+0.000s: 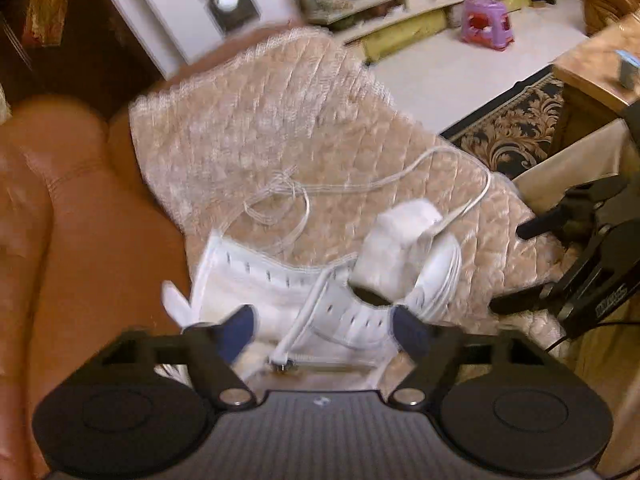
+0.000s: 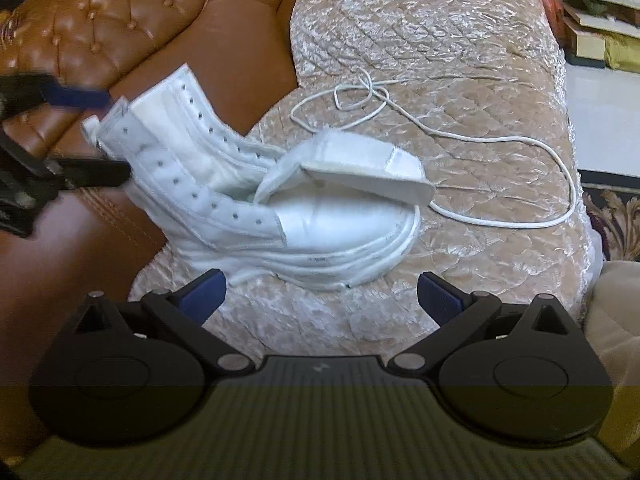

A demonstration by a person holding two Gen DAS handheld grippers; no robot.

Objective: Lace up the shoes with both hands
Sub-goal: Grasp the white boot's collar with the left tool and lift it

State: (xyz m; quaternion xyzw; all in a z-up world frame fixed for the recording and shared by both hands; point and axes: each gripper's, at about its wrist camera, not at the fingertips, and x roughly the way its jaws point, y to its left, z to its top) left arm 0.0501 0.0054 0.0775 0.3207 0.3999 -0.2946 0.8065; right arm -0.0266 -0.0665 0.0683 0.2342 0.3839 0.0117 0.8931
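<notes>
Looking along your left gripper (image 1: 326, 324), you see its blue fingers spread either side of the white boot's (image 1: 320, 280) open collar, not pressing it. The boot lies on the quilted cushion (image 1: 260, 120), its loose white lace (image 1: 400, 176) trailing beyond.

From your right gripper (image 2: 320, 294), jaws stand wide apart with nothing between them, just short of the boot's (image 2: 320, 232) sole. Its tongue (image 2: 360, 172) is flopped forward over the toe. Your left gripper (image 2: 112, 136) brackets the boot top beside the brown leather sofa (image 2: 120, 20).
</notes>
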